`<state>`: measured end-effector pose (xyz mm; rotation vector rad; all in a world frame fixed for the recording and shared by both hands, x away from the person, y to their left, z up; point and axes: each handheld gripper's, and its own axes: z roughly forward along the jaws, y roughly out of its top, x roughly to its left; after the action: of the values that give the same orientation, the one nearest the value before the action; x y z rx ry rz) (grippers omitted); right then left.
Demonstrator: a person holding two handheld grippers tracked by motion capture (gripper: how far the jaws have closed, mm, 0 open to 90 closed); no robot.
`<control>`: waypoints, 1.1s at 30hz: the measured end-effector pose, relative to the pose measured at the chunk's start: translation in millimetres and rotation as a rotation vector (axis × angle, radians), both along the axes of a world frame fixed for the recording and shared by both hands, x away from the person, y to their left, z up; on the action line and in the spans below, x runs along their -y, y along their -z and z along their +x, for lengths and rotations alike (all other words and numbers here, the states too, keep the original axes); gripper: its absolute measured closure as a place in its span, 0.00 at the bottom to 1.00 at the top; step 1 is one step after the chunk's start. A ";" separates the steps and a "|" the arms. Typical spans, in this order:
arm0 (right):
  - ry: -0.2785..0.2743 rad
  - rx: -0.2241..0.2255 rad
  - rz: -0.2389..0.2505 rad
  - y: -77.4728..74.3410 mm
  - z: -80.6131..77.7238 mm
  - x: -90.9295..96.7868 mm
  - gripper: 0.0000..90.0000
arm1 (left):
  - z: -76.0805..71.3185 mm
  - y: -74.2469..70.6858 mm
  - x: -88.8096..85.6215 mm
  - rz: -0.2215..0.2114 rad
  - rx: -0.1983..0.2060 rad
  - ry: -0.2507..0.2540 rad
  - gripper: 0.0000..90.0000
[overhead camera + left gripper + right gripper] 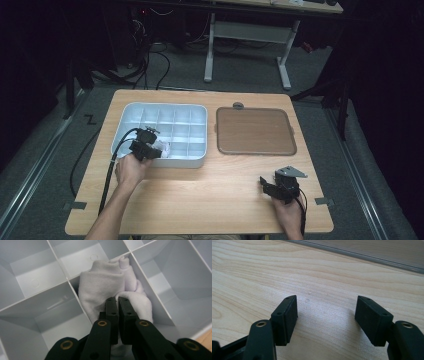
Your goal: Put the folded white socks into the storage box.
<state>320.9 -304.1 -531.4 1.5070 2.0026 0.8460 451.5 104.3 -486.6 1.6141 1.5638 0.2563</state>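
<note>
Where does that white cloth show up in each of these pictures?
High view: the white cloth sits in a front compartment of the grey divided tray, at the tip of the left claw.
Left gripper view: centre, bunched in one compartment, the claw shut on it.
Right gripper view: bare wooden table, no cloth.
Shared landmark: the tray's dividers.

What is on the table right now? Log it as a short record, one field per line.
surface: wooden table
organizer: pale grey compartment tray at the table's left half
cloth: white cloth bunched in a compartment at the tray's near edge
left gripper: left gripper over that compartment, jaws nearly together, pinching a fold of the cloth
right gripper: right gripper low over bare wood at the near right, jaws wide apart, nothing between them
lid: brown flat lid lying right of the tray, apart from it
</note>
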 end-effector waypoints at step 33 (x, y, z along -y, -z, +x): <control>-0.001 0.000 0.000 0.0 0.0 0.0 0.39 | -35.0 -41.6 -24.1 -0.195 0.174 -0.051 0.50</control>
<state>321.0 -304.1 -531.4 1.5059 2.0030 0.8461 416.6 128.4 -445.0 1.3666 1.4510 0.2559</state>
